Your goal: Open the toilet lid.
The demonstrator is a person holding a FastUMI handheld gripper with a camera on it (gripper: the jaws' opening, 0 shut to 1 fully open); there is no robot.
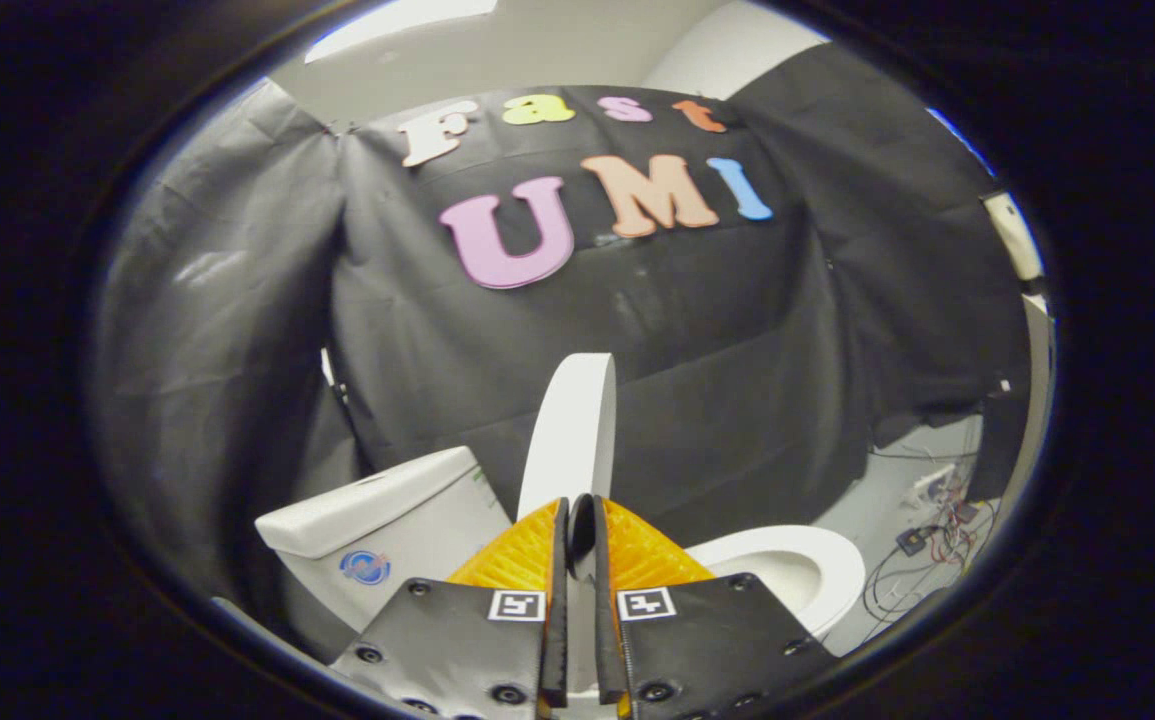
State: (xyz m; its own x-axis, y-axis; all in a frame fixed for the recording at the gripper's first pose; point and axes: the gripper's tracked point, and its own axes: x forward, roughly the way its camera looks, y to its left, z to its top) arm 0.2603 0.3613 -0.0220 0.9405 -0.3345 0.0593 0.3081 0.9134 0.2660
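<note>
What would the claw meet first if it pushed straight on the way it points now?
The claw is nearly shut on the edge of the raised toilet lid, which stands between its fingers, so it would only slide further along the lid. Past it comes the black cloth wall; how far off is unclear.

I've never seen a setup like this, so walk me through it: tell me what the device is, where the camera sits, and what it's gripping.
This is a handheld two-finger gripper that a person carries; the fisheye camera rides on it and looks forward along its fingers. Its fingers are closed on the edge of the white toilet lid, which stands raised, nearly upright. To one side sits the tank, to the other the seat and bowl. Beyond hangs the booth's black cloth wall, with loose cables on the floor.
</note>
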